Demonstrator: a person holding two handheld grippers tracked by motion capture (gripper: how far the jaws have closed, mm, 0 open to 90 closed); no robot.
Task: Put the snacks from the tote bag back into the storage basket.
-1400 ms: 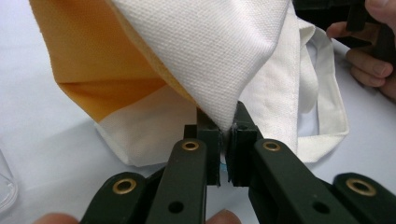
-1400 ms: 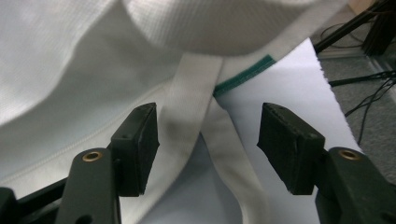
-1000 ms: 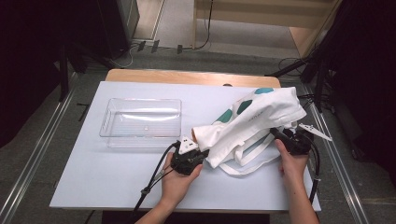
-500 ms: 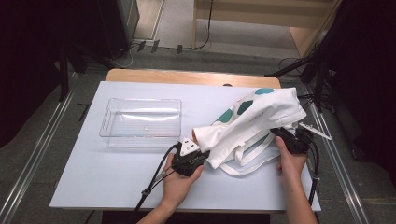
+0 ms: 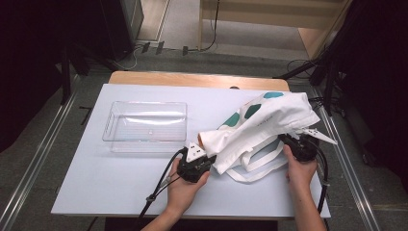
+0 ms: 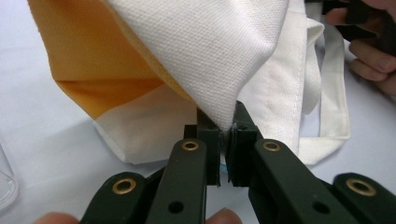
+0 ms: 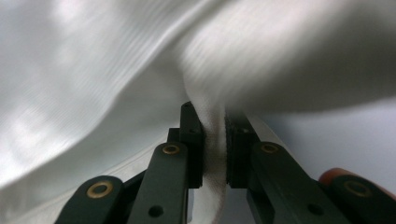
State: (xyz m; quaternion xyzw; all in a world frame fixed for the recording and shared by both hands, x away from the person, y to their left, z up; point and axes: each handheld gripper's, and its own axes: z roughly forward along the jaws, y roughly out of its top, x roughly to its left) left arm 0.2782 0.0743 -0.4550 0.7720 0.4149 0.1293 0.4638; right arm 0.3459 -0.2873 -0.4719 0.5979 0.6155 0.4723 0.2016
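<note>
White cloth bag point(image 5: 260, 125) was pinched at 2 corners by left gripper point(image 6: 223, 140) and right gripper point(image 7: 214, 140), half lifted; tray point(image 5: 115, 118) empty, folding seemingly left.

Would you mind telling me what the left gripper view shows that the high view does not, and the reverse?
Left gripper view alone: the left hand-held gripper closed on a fold of the white tote bag, and the bag's orange panel. High view alone: the clear plastic tray, the teal spots and the right hand-held gripper. Both: the bag, its handle straps and the white table.
</note>
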